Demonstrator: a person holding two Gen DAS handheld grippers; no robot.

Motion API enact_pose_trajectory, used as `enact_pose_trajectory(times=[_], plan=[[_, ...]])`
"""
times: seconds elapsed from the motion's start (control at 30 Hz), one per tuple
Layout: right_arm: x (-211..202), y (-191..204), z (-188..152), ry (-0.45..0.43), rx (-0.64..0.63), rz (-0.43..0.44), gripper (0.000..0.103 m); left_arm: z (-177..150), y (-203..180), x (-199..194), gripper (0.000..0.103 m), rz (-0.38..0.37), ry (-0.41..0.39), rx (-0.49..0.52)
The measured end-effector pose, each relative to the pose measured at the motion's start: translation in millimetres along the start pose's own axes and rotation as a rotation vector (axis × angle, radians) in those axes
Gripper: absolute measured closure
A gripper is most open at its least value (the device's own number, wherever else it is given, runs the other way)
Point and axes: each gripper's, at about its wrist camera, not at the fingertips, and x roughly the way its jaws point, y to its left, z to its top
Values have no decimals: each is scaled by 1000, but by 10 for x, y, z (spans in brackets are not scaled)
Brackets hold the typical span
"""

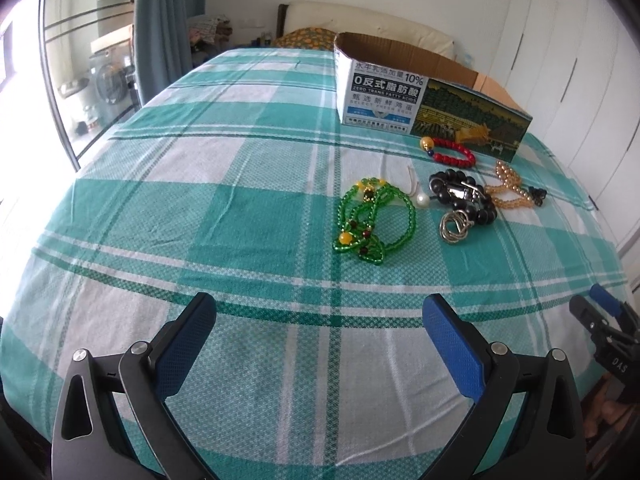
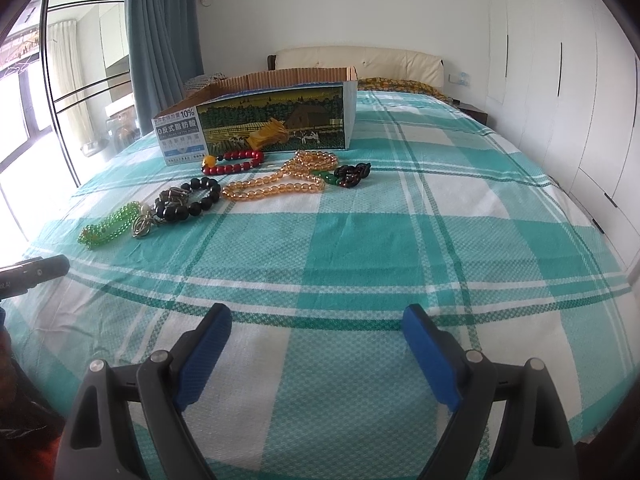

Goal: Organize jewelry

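Several bead pieces lie on the checked bedspread in front of an open cardboard box [image 1: 420, 92] [image 2: 256, 120]. A green bead string [image 1: 372, 220] [image 2: 106, 226] is nearest the left gripper. Beside it lie a black bead bracelet [image 1: 464, 196] [image 2: 192, 200] with silver rings [image 1: 454, 230], a red bracelet with a yellow tassel [image 1: 450, 152] [image 2: 236, 162], and an amber bead string [image 1: 510, 192] [image 2: 280, 184]. My left gripper [image 1: 320, 316] is open and empty, short of the green beads. My right gripper [image 2: 318, 324] is open and empty, well short of the beads.
The teal and white checked bedspread [image 1: 200, 208] [image 2: 440, 240] covers the bed. White wardrobe doors [image 2: 560, 80] stand on the right, a curtain and window [image 2: 60, 100] on the left. The right gripper's body shows at the left wrist view's right edge [image 1: 608, 332].
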Motion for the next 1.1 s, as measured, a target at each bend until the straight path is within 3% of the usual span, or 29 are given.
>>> enact_pose_trajectory(times=[0.4,0.73,0.97,1.1], plan=[[-11,25,-1,10,-9,6,14,209,3,37,0,-30,-4,-5],[-25,35,-8,16,-9,14,14,402,-130,315,1,5,62,101],[-33,36,-12,24,-17,17,14,414,-144,509,2,13,112,113],[2,4,41,50,-15,27,14,432,-166,499,19,3,91,125]])
